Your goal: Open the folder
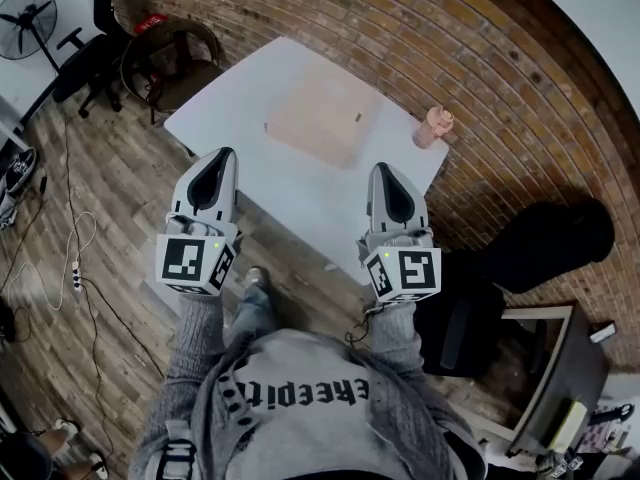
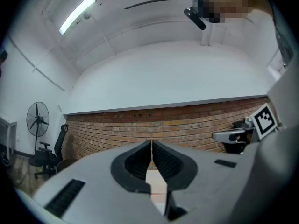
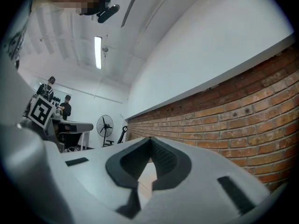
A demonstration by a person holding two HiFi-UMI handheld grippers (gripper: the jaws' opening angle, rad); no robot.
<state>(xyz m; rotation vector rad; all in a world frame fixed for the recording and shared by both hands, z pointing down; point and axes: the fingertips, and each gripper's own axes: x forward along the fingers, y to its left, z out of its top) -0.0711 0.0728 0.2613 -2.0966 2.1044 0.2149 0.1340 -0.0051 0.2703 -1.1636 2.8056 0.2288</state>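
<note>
- Tan folder [image 1: 322, 118] lies flat on the white table [image 1: 232, 108].
- Left gripper [image 1: 224, 154], at its seven o'clock: jaws together, empty.
- Right gripper [image 1: 384, 168], at five o'clock: jaws together, empty.

The room is evenly lit by ceiling strip lights [image 2: 77, 14]. Heavy fisheye bending and dark corners are seen in every view. The folder [image 1: 322, 118] is rendered pale and soft on the white table [image 1: 230, 98].
</note>
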